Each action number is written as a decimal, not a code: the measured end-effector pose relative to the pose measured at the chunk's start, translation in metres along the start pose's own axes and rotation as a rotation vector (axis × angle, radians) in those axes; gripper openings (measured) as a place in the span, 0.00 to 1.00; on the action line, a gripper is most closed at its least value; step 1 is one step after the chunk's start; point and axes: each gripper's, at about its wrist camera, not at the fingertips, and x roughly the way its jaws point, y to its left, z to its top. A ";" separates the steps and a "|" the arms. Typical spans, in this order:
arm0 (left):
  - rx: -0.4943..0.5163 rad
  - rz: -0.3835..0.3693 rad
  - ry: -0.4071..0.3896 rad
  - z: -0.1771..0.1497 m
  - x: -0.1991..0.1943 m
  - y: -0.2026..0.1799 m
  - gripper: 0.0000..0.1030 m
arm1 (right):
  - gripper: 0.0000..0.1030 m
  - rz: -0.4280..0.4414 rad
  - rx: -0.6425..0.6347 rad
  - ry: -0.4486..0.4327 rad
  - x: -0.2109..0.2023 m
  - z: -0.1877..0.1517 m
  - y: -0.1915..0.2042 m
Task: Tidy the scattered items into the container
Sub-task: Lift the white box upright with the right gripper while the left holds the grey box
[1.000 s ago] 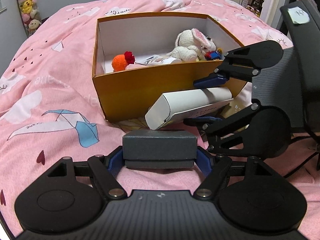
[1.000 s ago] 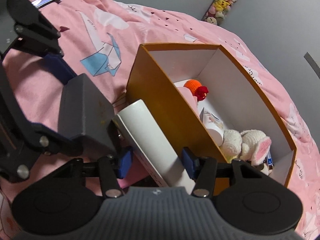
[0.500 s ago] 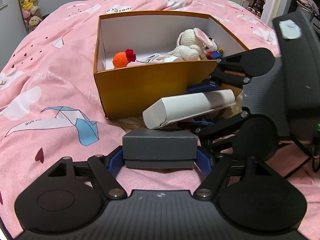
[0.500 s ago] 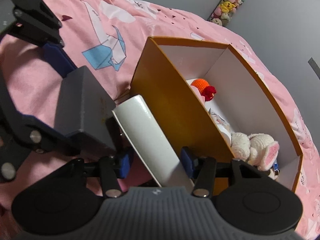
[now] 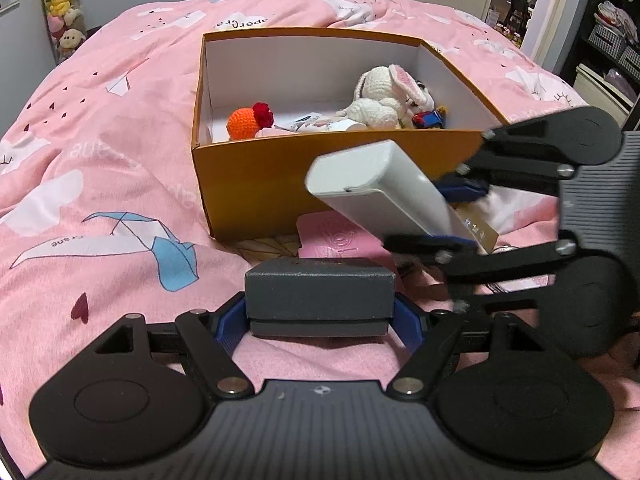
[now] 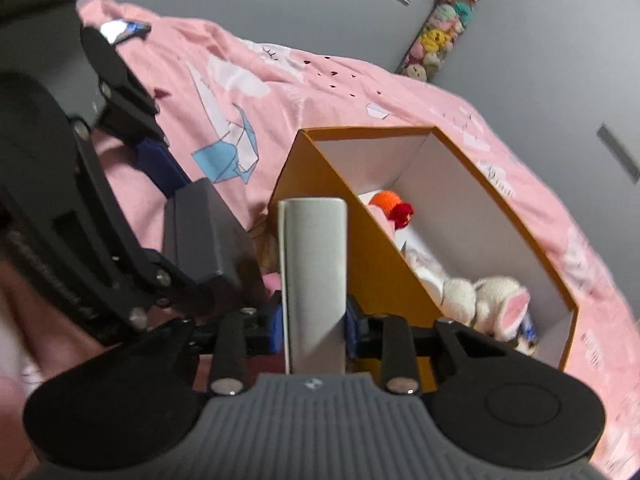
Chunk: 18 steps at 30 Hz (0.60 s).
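Observation:
An orange cardboard container (image 5: pixel 256 184) with a white inside stands on the pink bed. A long white box (image 5: pixel 380 192) hangs tilted in front of its near wall, off the bed. The jaws of my right gripper (image 5: pixel 444 216) are closing, and the blue pads press on both sides of the white box (image 6: pixel 314 272) in the right wrist view (image 6: pixel 313 322). My left gripper (image 5: pixel 319 312) is shut on a dark grey box (image 5: pixel 320 288), low over the bed just before the container (image 6: pixel 360 240).
Inside the container lie a white crochet rabbit (image 5: pixel 384 96), an orange crochet ball (image 5: pixel 244 122), a printed tube (image 5: pixel 320 124) and a small toy (image 5: pixel 428 118). A pink card (image 5: pixel 340 236) lies on the bedcover (image 5: pixel 100 160) by the front wall. Shelves (image 5: pixel 612 40) stand to the right.
The right gripper's jaws have narrowed onto the white box, and the box has risen off the bed and swung to point along the fingers. The left gripper and grey box stayed put.

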 end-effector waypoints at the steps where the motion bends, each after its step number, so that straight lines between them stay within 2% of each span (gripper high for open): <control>1: 0.001 0.001 0.000 0.000 0.000 0.000 0.85 | 0.31 0.019 0.028 0.005 -0.003 0.000 -0.003; 4: 0.006 0.004 0.001 0.000 0.000 -0.001 0.85 | 0.31 0.058 0.116 0.020 -0.008 -0.004 -0.014; 9: 0.009 0.008 0.002 0.000 0.001 -0.002 0.85 | 0.31 0.067 0.231 0.050 0.002 -0.015 -0.028; 18: 0.009 0.005 0.000 -0.001 0.002 -0.002 0.85 | 0.35 0.096 0.336 0.043 0.022 -0.026 -0.034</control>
